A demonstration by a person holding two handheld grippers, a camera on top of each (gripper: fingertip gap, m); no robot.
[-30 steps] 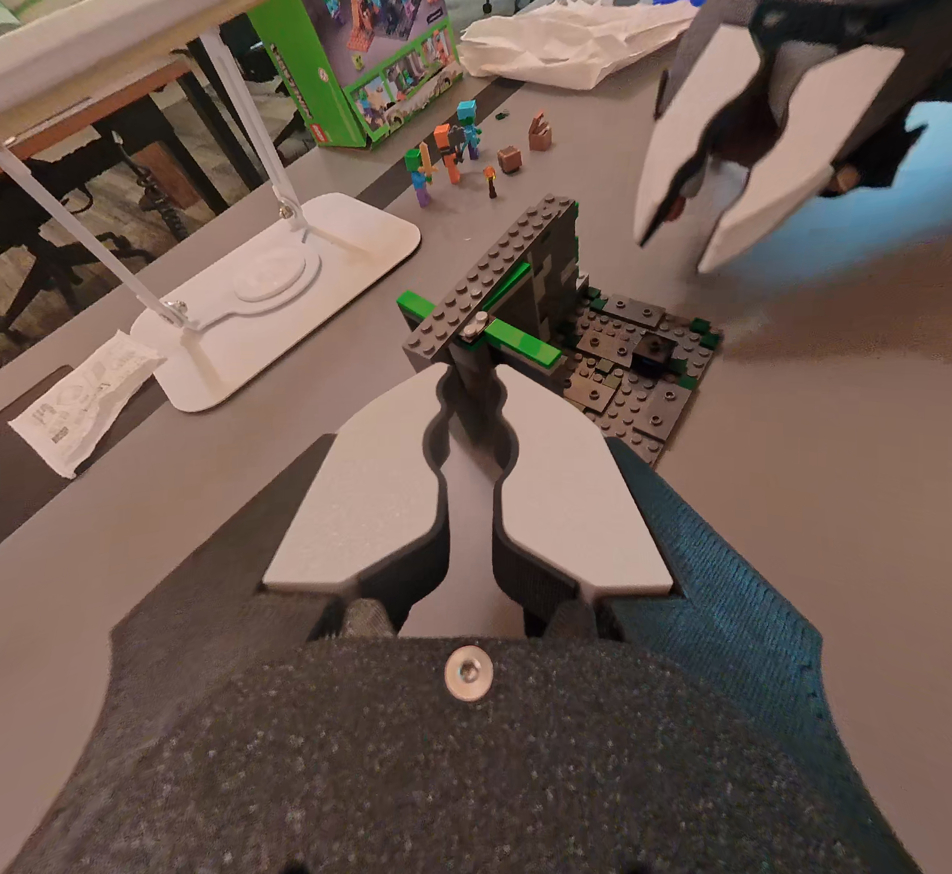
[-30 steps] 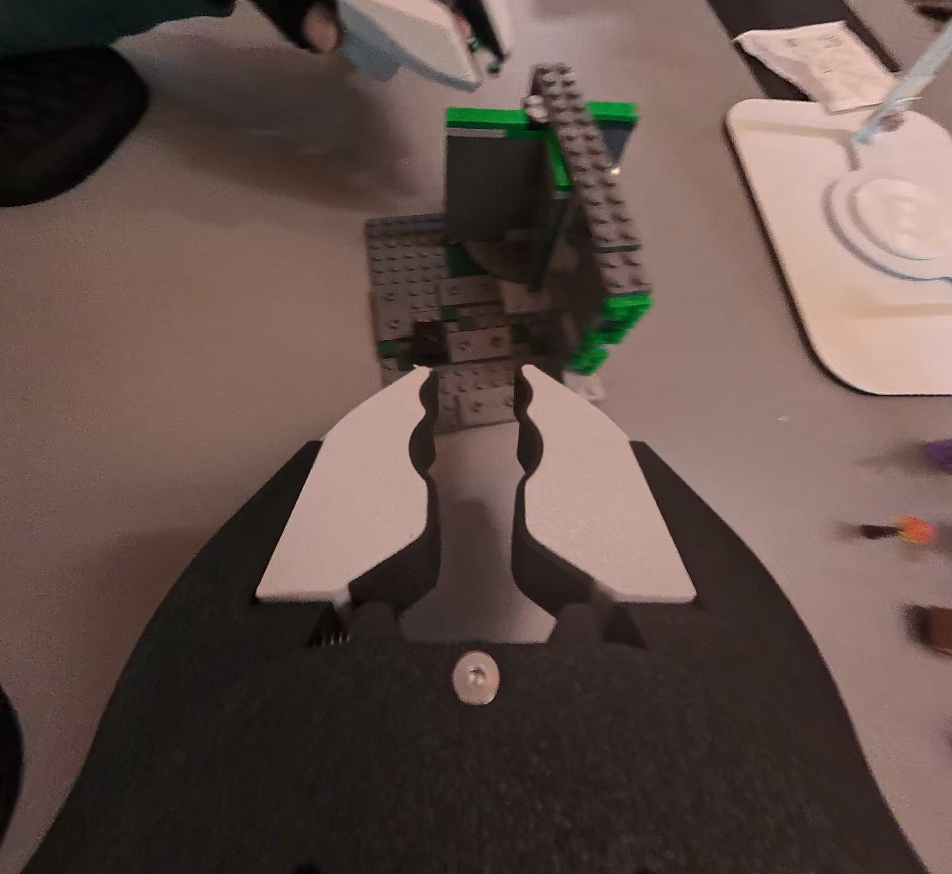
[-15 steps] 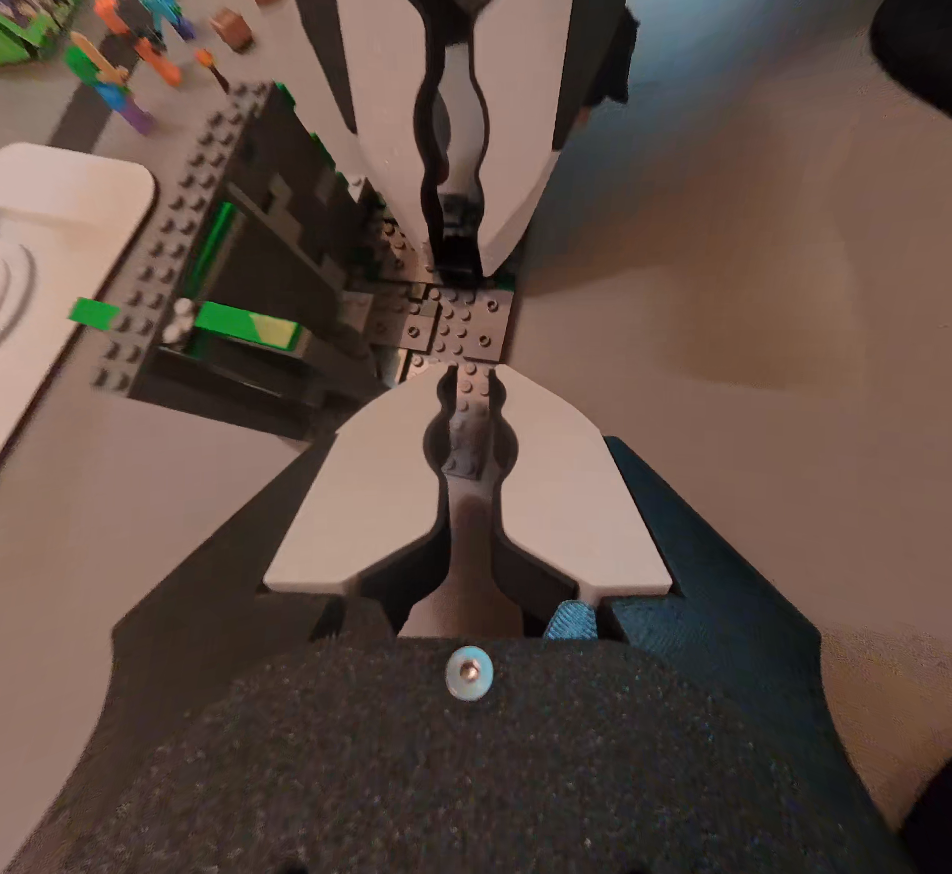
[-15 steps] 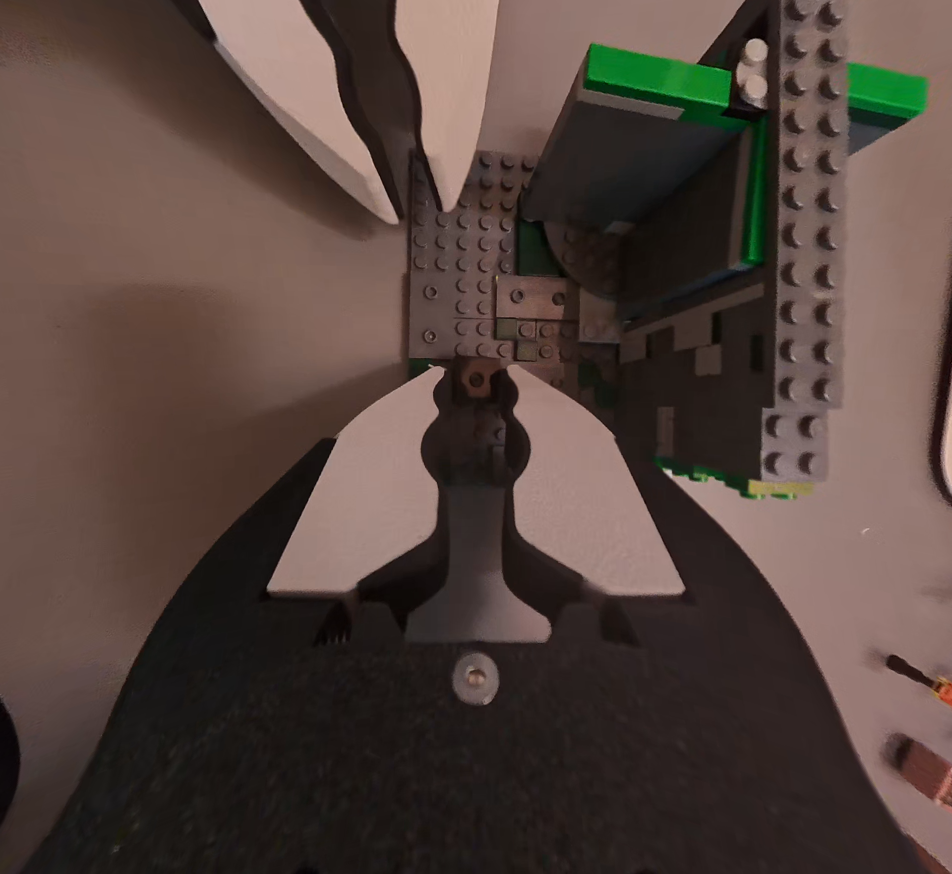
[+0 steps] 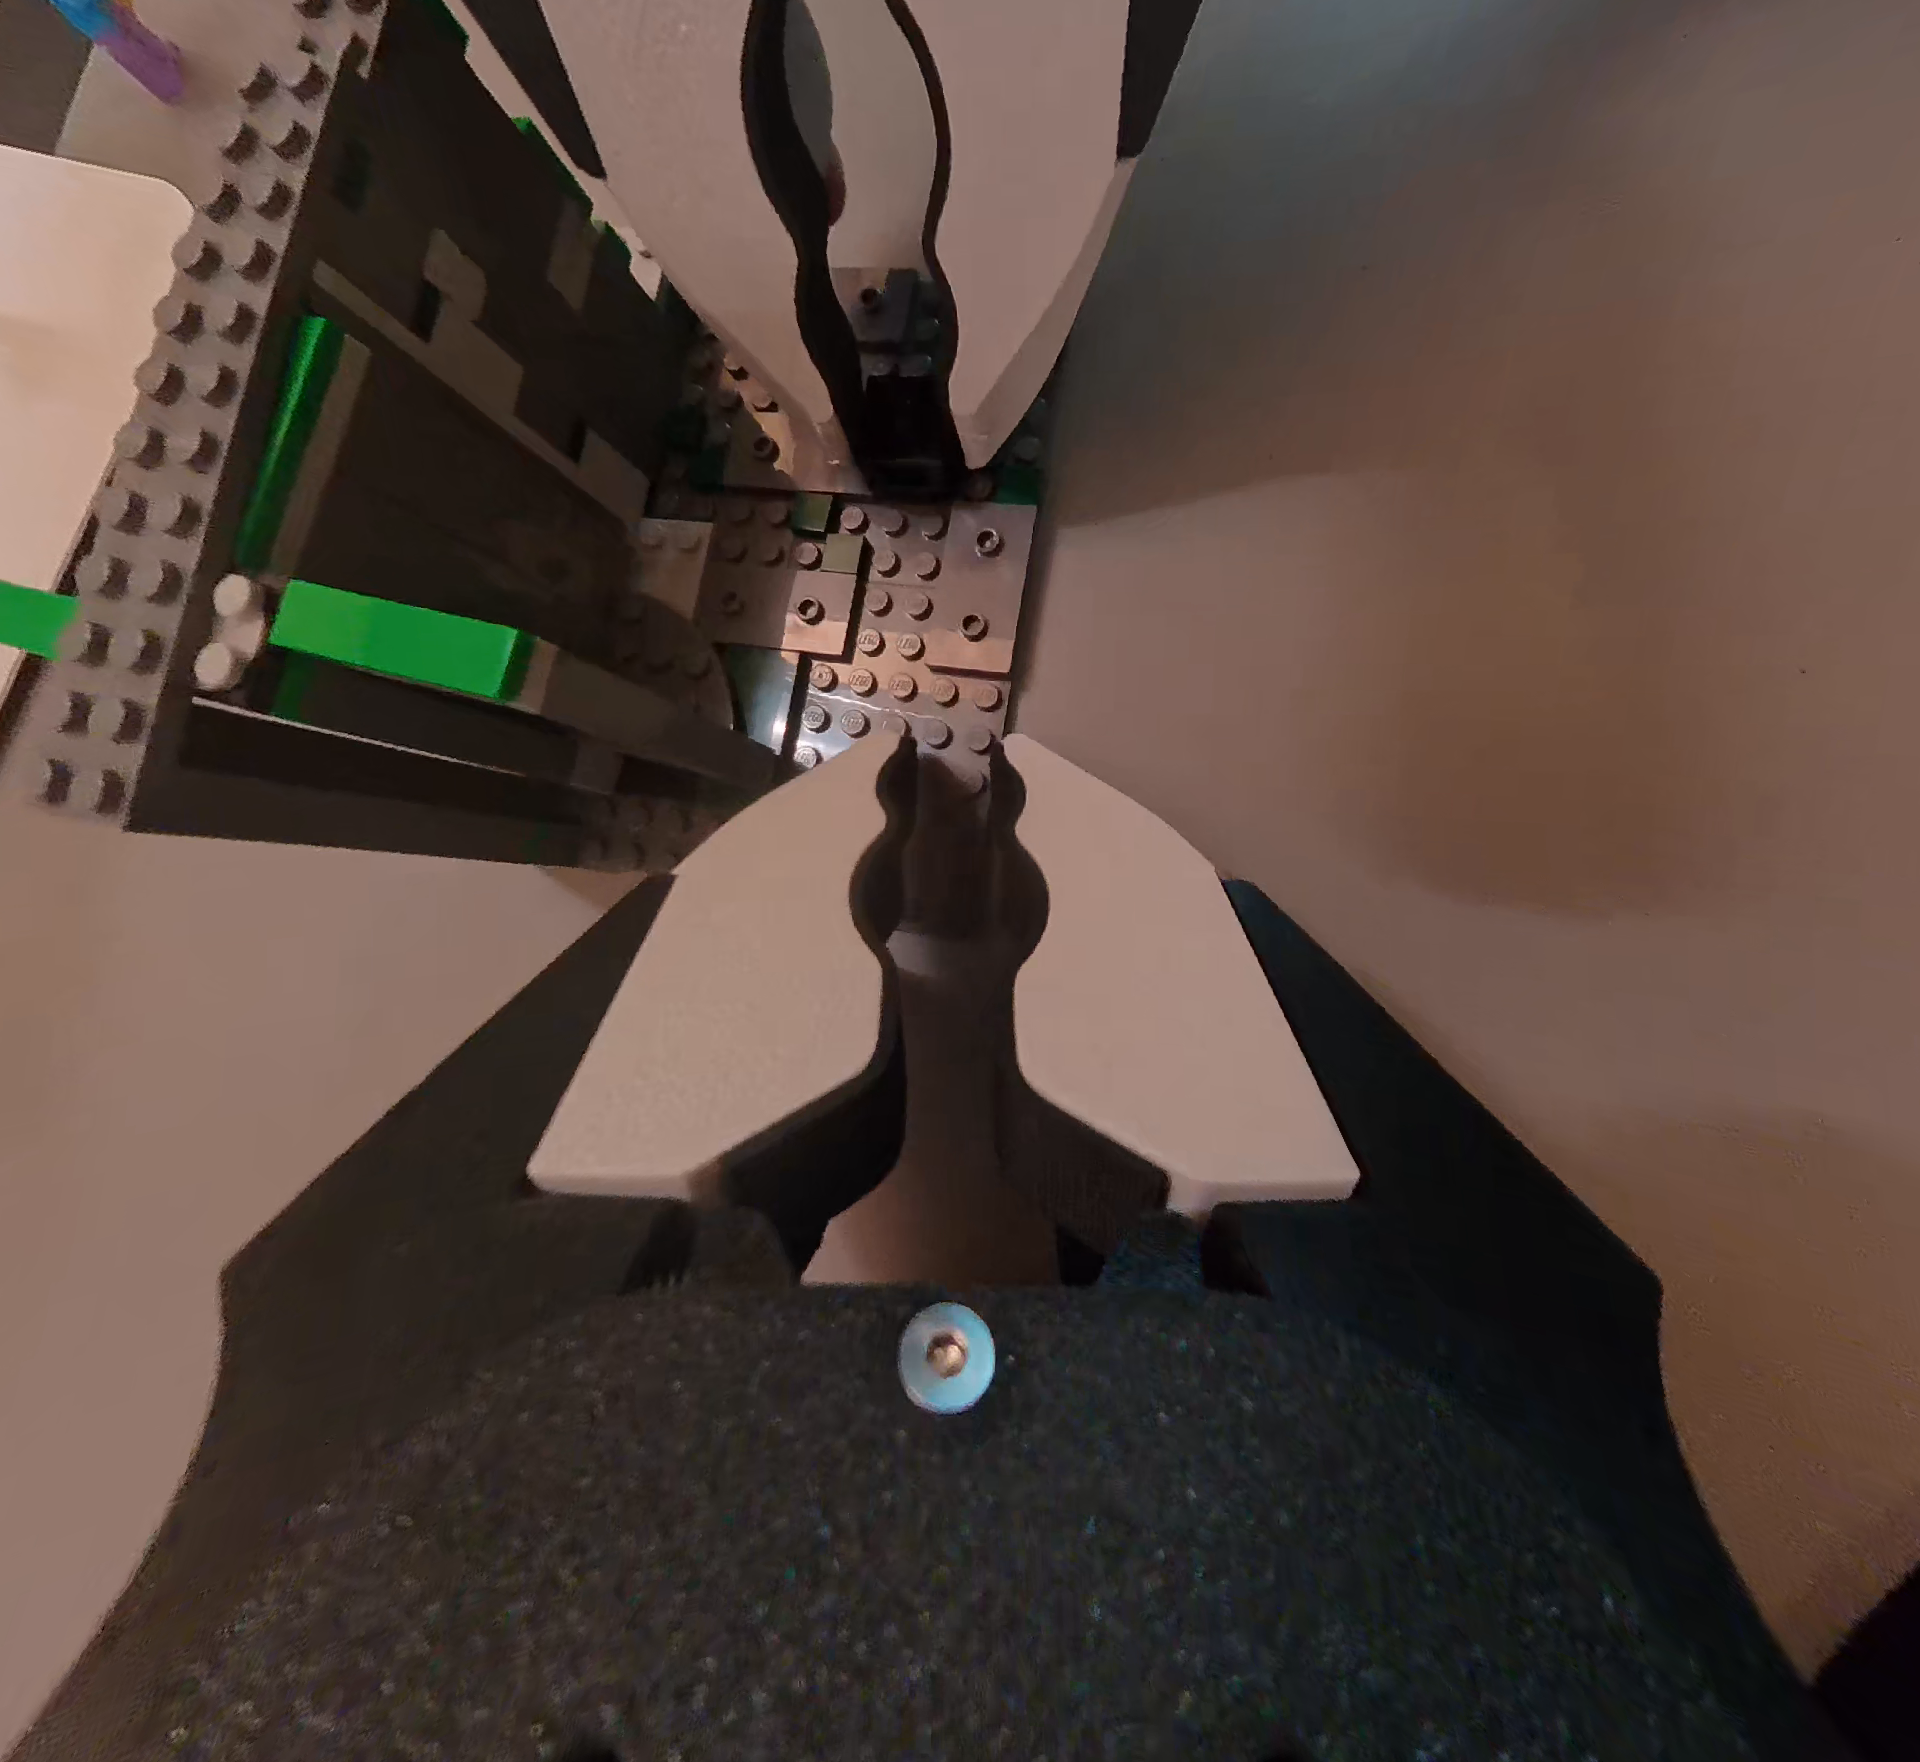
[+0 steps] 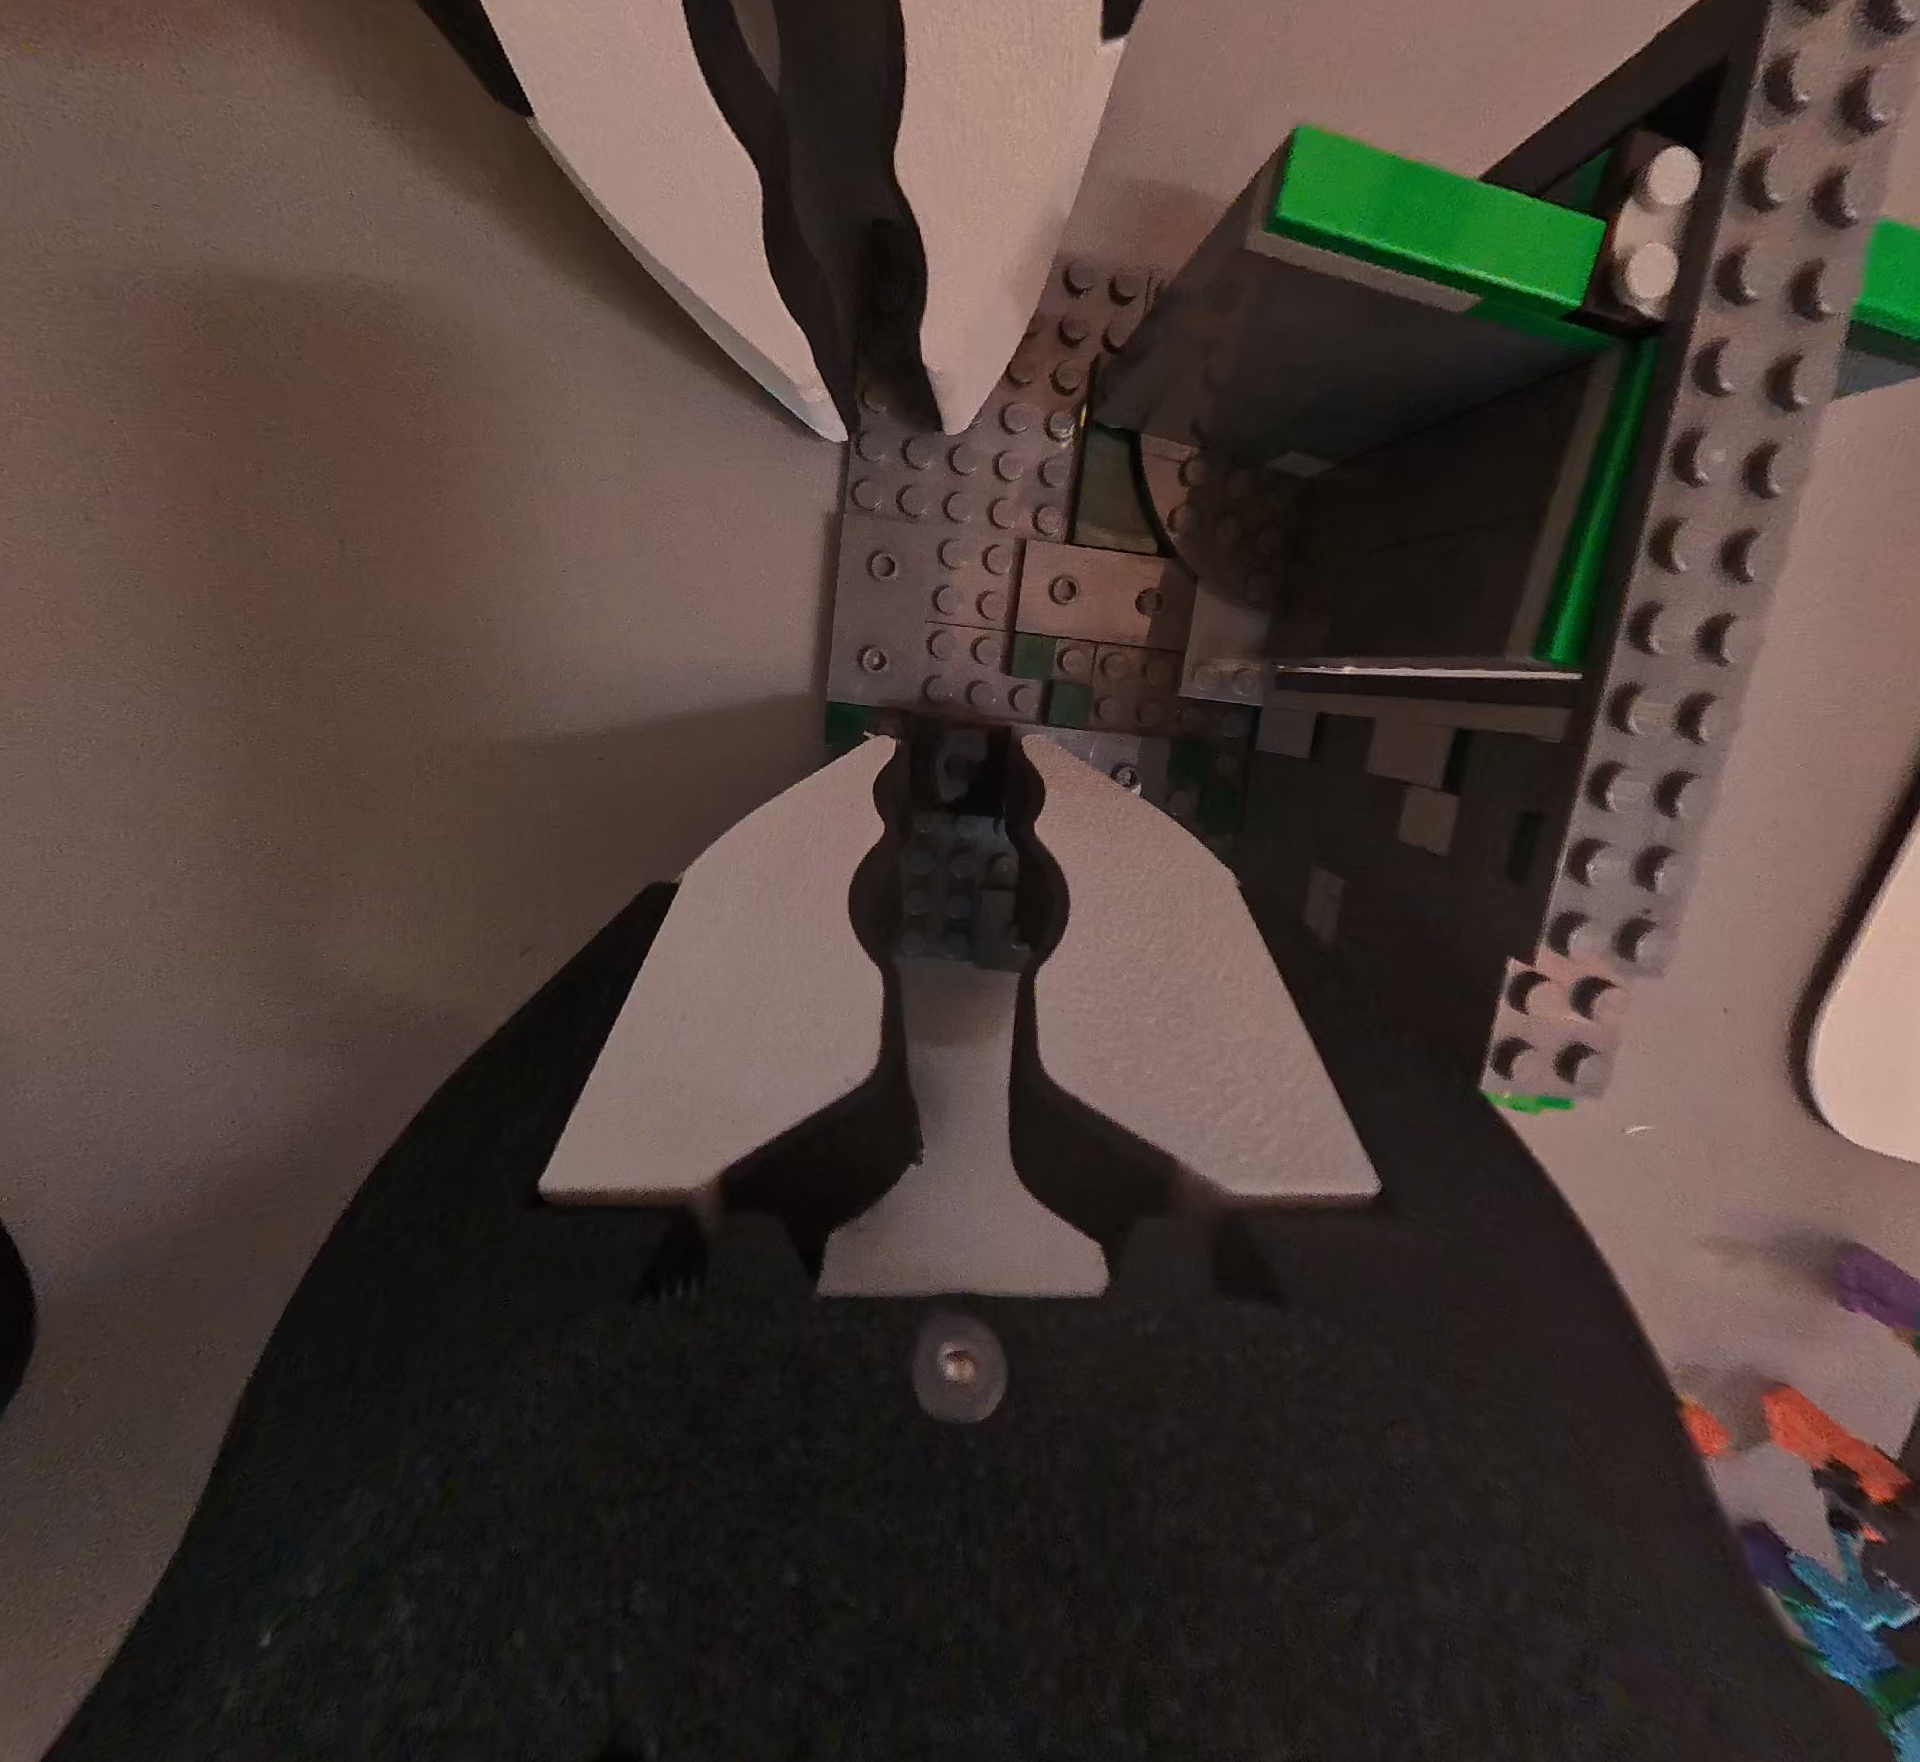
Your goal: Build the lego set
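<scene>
The lego build stands on the table: a dark grey baseplate (image 5: 914,611) (image 6: 935,517) with a tall grey wall (image 5: 177,424) (image 6: 1725,507) and green pieces (image 5: 395,637) (image 6: 1434,226). My left gripper (image 5: 948,748) is nearly shut with a narrow gap. Its tips rest on the plate's near corner, and it shows from above in the right wrist view (image 6: 891,424). My right gripper (image 6: 958,744) reaches in from the opposite edge (image 5: 899,457). It is shut on a small black piece (image 5: 902,408) (image 6: 948,772) that stands on the plate.
A white lamp base (image 5: 62,289) (image 6: 1870,1037) lies beside the wall. Several small coloured figures (image 5: 135,39) (image 6: 1829,1463) stand on the grey table (image 5: 1455,569) beyond the build. The two grippers face each other tip to tip, a short way apart. Across from one pair of fingers to the other is roughly 6 centimeters.
Both grippers swung over the baseplate from opposite sides and came down onto it. The right gripper's fingers came around the small black piece. The left gripper's gap stayed the same.
</scene>
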